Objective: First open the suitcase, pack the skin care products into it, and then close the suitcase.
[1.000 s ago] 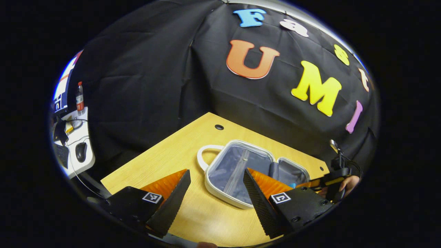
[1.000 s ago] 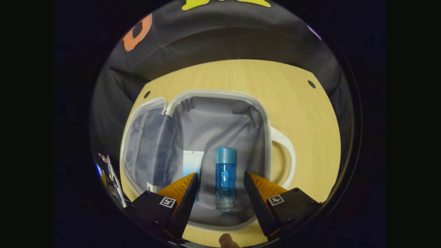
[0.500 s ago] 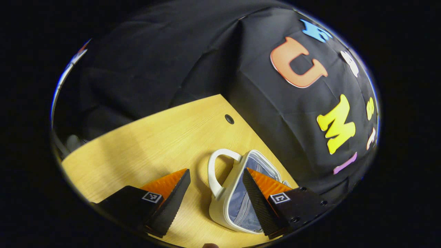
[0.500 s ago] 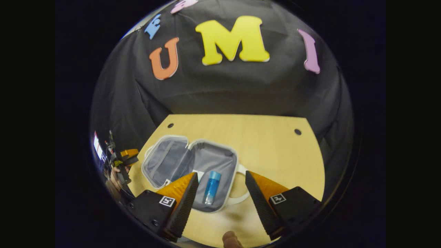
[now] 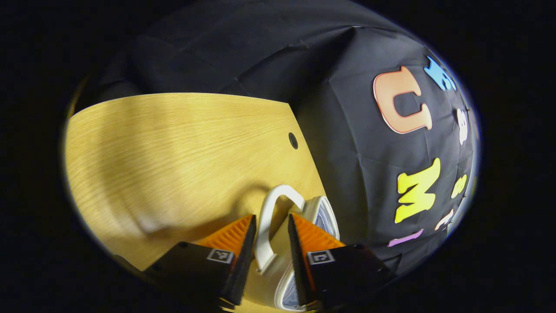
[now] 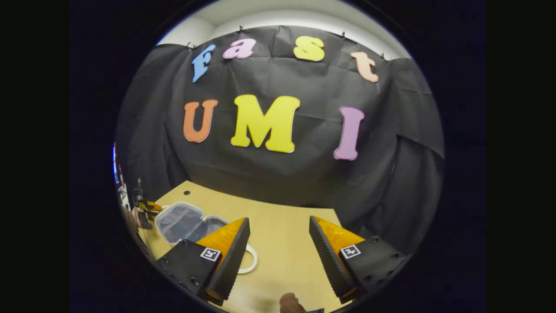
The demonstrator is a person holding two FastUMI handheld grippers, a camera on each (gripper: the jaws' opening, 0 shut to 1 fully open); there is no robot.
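Note:
The small white suitcase [image 5: 325, 212] lies open on the wooden table [image 5: 173, 152], its grey lining showing. My left gripper [image 5: 269, 250] straddles the white carry handle [image 5: 270, 204]. Its fingers are narrowed: the handle lies against one finger, and a slim gap shows at the other. In the right gripper view the open suitcase [image 6: 180, 219] sits at the far left with its handle [image 6: 251, 261] beside my fingers. My right gripper [image 6: 275, 254] hovers open and empty above the table [image 6: 282, 226], well back from the case. The left gripper [image 6: 145, 206] and the hand holding it show beyond the case.
A cable hole [image 5: 293, 140] marks the table near its back edge, and another hole [image 6: 186, 192] shows near the case. Black cloth walls close the table's back and sides. A thumb tip [image 6: 289, 302] shows at the bottom edge.
My right gripper has pulled up and back from the case, leaving the blue bottle and white tube inside. My left gripper swung in to the handle and narrowed its fingers around it.

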